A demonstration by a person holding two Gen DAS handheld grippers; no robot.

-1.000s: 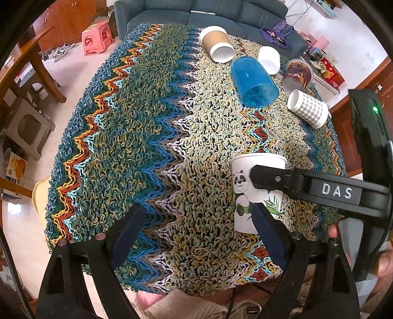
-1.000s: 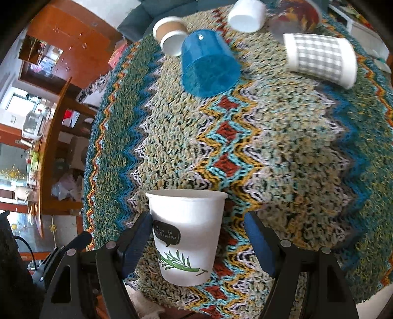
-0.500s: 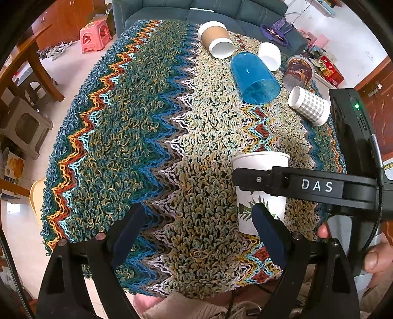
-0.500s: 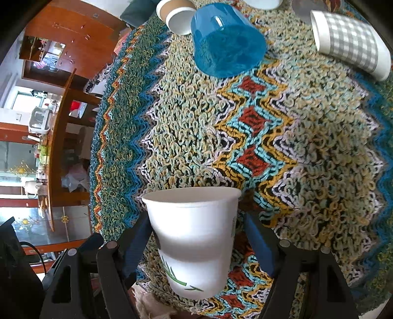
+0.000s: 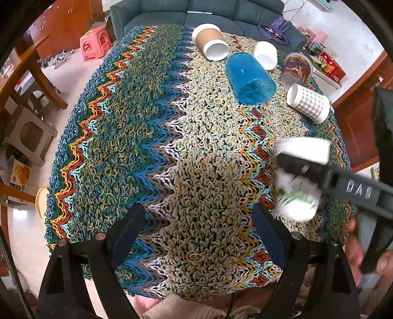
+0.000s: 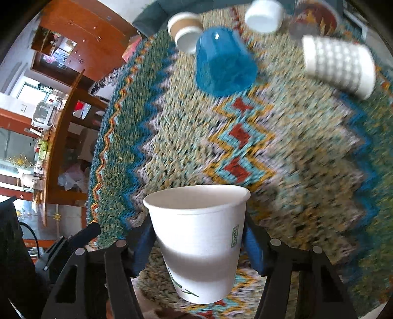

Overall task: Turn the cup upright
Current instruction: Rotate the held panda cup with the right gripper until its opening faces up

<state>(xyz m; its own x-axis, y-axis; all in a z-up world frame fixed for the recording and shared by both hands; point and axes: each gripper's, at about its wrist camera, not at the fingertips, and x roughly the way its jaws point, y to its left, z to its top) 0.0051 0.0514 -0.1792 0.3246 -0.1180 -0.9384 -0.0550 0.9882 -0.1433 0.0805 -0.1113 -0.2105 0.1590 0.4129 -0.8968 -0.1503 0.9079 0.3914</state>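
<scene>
A white paper cup (image 6: 199, 243) with a green bamboo print stands upright between the fingers of my right gripper (image 6: 196, 247), which is shut on it and holds it above the near edge of the table. In the left wrist view the same cup (image 5: 301, 181) is blurred at the right, with the right gripper's finger across it. My left gripper (image 5: 199, 235) is open and empty over the near part of the woven cloth (image 5: 137, 137).
Several cups lie on their sides at the far end: a blue plastic cup (image 5: 249, 78), a brown paper cup (image 5: 211, 41), a small white cup (image 5: 266, 55), a dark patterned cup (image 5: 296, 68) and a checked cup (image 5: 309, 105). A sofa (image 5: 196, 12) stands behind the table.
My right gripper has closed on the white cup and carried it right and towards the near edge. The left gripper has stayed open and pulled back slightly.
</scene>
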